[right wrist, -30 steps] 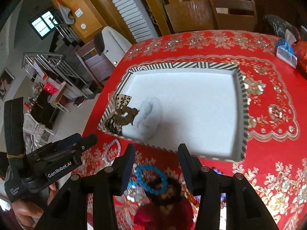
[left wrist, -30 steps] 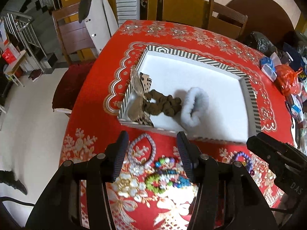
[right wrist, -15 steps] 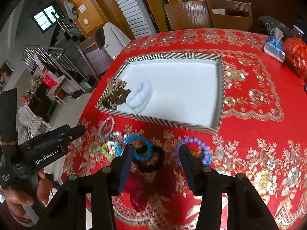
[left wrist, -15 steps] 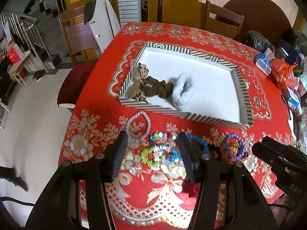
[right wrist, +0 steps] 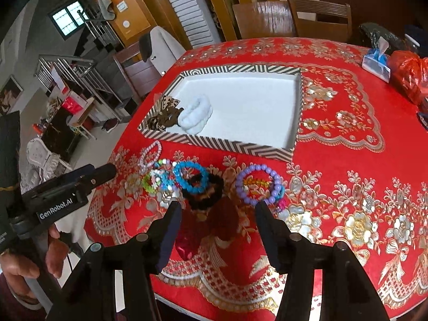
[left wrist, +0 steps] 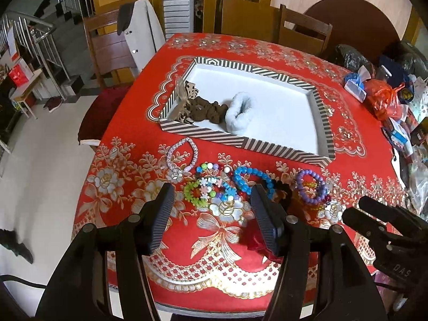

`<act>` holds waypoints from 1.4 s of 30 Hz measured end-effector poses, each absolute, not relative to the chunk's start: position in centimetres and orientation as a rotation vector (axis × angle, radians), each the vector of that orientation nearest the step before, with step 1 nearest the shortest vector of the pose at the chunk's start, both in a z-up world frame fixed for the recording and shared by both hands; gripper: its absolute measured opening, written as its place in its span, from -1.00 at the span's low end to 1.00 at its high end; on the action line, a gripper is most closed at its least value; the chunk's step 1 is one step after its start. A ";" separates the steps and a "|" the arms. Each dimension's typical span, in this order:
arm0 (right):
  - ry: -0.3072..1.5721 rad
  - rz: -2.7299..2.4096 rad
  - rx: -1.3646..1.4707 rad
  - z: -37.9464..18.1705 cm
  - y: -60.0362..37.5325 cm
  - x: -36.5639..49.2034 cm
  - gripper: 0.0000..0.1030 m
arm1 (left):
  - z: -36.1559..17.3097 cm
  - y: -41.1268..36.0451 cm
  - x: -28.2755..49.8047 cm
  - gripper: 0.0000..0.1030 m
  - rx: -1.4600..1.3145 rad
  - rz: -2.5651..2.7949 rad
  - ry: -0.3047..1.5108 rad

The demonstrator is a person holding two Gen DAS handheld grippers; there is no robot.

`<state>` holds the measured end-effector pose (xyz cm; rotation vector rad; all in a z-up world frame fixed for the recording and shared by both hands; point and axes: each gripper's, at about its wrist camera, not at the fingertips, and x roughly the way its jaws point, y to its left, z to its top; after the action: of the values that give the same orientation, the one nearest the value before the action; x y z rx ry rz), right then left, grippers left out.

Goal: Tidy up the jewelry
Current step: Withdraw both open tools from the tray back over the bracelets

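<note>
We hold left gripper [left wrist: 211, 200] and right gripper [right wrist: 218, 211] above table edge, jaws just opening, nothing between | bracelets [left wrist: 240, 184] lie on red cloth [left wrist: 355, 160] | behind them striped tray [left wrist: 240, 141] with white scrunchie [left wrist: 238, 112]

Beaded bracelets [left wrist: 251, 180] clustered just before striped tray [left wrist: 240, 143]

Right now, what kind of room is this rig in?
Most likely a home dining area: a table under a red floral tablecloth, wooden chairs around it, one with a jacket draped over it, and a staircase behind. Not a lab.
</note>
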<state>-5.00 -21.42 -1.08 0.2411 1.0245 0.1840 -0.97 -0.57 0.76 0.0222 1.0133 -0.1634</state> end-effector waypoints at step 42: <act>1.066 0.139 0.244 -3.1 -23.1 -6.6 0.07 | -1.4 2.8 -1.7 0.15 -0.053 -0.075 1.088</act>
<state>-6.56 -23.08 -3.12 0.2440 1.0659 0.1393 -1.66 2.75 -1.38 -0.0527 1.0875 -0.0746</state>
